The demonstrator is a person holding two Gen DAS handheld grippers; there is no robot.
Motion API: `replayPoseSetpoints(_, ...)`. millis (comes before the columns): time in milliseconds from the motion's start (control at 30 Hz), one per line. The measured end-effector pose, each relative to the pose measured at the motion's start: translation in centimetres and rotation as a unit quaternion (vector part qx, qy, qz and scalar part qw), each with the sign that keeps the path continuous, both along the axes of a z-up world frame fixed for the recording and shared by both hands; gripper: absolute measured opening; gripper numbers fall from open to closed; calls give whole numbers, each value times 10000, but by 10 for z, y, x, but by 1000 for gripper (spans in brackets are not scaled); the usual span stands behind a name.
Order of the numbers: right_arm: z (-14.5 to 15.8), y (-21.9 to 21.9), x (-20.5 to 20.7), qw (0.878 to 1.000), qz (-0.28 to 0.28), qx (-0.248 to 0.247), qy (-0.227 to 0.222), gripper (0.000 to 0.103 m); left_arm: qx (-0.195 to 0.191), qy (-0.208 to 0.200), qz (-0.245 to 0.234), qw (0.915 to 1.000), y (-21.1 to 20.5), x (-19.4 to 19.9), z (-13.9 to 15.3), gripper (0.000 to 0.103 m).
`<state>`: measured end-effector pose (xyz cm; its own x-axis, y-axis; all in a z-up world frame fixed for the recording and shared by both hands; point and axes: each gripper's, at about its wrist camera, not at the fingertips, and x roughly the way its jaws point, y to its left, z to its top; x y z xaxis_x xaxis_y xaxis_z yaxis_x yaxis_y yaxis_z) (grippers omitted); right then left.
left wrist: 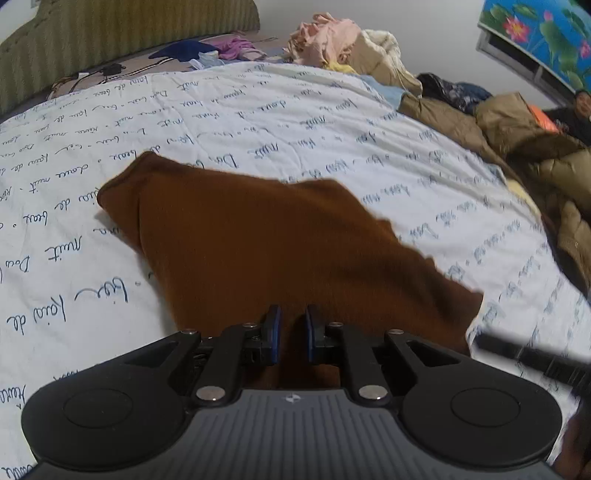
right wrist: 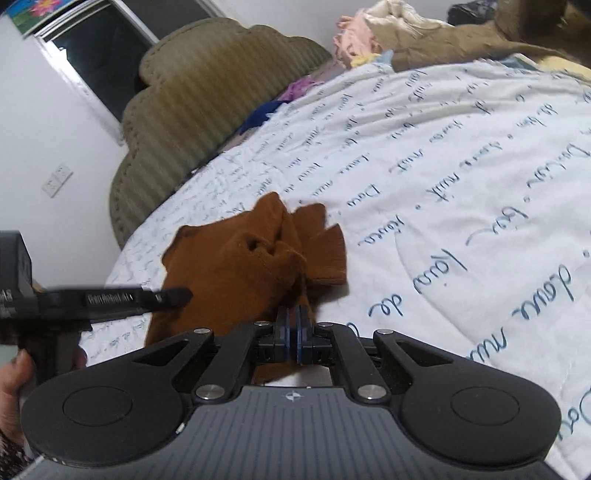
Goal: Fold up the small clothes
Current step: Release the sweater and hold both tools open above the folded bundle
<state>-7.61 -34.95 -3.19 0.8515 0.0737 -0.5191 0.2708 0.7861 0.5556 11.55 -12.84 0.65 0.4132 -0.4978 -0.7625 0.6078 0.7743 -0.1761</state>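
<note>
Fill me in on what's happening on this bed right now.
A person is folding a small brown garment on a white quilt printed with script, using a handheld gripper in each hand. The left gripper is shut on one part of the cloth and the right gripper is pinched on another edge. The garment is bunched and partly lifted, not yet a neat fold. More clothes lie piled farther along the bed.

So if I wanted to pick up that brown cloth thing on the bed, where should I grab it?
Probably by an edge or corner, as both tongs do now. The brown knitted garment is thin and floppy, so a pinched hem holds well. The left tongs and right tongs each grip the near edge, coming in low over the white quilt with blue writing. Grabbing its middle would likely just bunch it up.
</note>
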Motion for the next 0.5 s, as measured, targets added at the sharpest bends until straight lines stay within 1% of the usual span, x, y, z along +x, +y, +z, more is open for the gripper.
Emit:
replayPoseSetpoints(33,3,-4,1,9999,-29,41,-93,16,-29,24,44,10000,1,-1,-2,13)
replayPoseSetpoints(67,8,-7,2,9997,-81,55,-212,18,-61,44,43,10000,2,-1,-3,13)
replayPoseSetpoints(100,13,-11,3,9993,-107,48,-344,26,-79,55,55,9999,4,-1,-3,13)
replayPoseSetpoints(133,18,-14,7,9988,-113,18,-473,37,-99,72,94,9999,6,-1,-3,13)
replayPoseSetpoints(167,25,-17,14,9983,-51,-27,-572,42,-100,91,117,9998,7,-1,-3,13)
replayPoseSetpoints(200,30,-20,25,9982,78,-68,-595,47,-87,106,157,9998,8,-1,-2,13)
replayPoseSetpoints(267,40,-26,55,9975,411,-128,-568,53,-76,82,251,9996,10,-2,0,13)
replayPoseSetpoints(333,43,-29,89,9963,765,-204,-347,63,-48,18,372,9993,13,-4,3,13)
replayPoseSetpoints(400,37,-32,121,9945,1037,-125,-10,64,38,-66,584,9983,18,-6,6,13)
replayPoseSetpoints(467,26,-34,150,9918,1210,-81,394,68,78,-63,868,9962,26,-5,8,13)
replayPoseSetpoints(500,17,-36,160,9901,1280,49,569,68,91,-53,935,9956,30,-5,7,13)
